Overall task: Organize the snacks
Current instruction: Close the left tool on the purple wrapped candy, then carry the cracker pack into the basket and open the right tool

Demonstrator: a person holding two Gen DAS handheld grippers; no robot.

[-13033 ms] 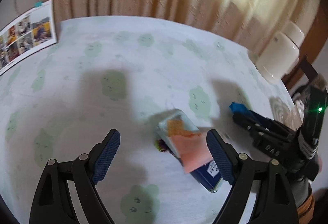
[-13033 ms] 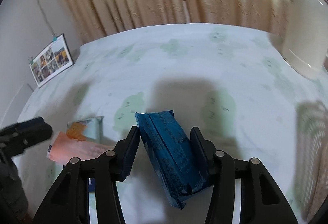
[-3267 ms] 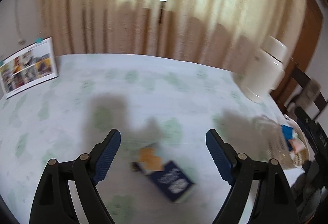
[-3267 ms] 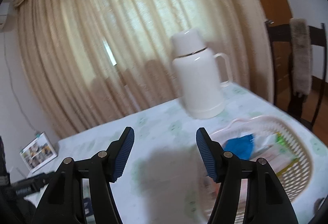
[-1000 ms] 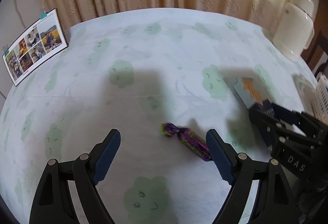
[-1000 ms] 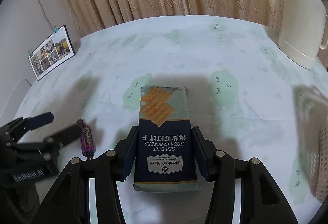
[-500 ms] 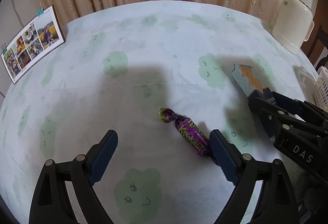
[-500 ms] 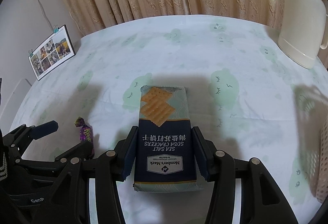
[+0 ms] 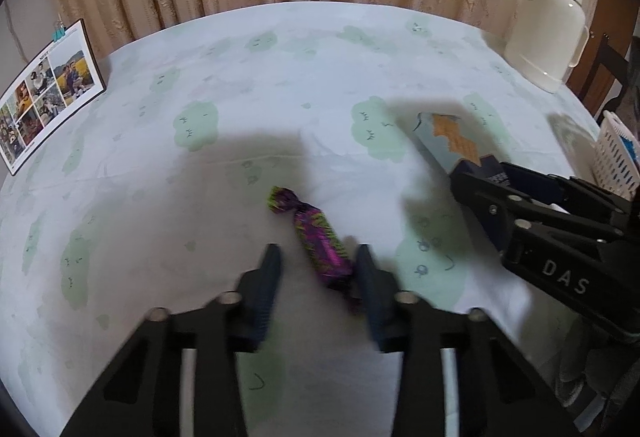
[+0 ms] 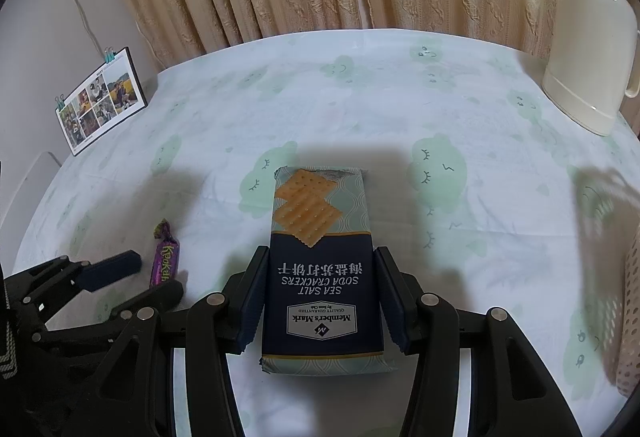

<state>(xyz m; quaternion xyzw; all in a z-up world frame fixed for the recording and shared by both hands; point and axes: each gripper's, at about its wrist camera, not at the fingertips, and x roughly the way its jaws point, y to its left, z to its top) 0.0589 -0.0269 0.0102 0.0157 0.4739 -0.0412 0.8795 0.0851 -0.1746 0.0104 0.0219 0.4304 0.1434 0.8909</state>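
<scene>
Your left gripper (image 9: 316,269) is just closing around the purple candy (image 9: 316,237) on the tablecloth (image 9: 240,77), only the right pad touching. Centre it first. Your right gripper (image 10: 322,293) is clamping the cracker pack (image 10: 320,261); the basket (image 10: 628,317) is sitting right.

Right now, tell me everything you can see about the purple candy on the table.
The purple candy is a small sweet in a shiny purple twist wrapper with green streaks and a brand name in yellow-green letters. It lies flat on the cloud-print tablecloth, one twisted end pointing away. The left tongs have just been closing around its near end; one finger seems to touch it.
</scene>
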